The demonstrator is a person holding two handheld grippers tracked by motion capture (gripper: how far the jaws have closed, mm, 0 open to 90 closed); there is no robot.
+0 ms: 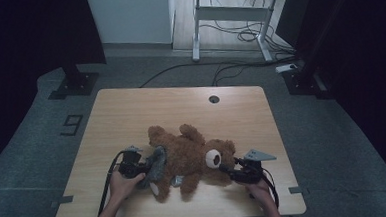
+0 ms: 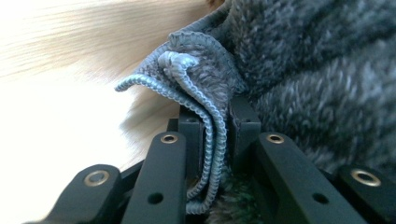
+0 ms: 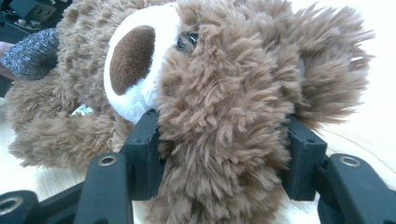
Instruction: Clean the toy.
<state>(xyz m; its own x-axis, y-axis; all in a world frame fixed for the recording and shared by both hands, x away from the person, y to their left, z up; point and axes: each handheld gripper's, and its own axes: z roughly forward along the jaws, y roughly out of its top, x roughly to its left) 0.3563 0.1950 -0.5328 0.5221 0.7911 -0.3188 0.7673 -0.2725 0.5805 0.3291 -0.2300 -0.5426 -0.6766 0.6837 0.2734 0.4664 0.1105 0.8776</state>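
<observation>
While the right gripper [image 3: 219,154] clamps the teddy bear's [image 1: 191,156] head to pin it flat near the table's [image 1: 131,111] front edge, the left gripper [image 2: 215,135] pinches the grey knit garment's [image 2: 299,70] hem, likely to work it along the bear.

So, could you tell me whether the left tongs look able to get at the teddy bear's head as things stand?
Probably not yet. The left tongs are shut on the grey knitted garment at the teddy bear's lower body, and the right tongs already clamp the head at the far end.
</observation>
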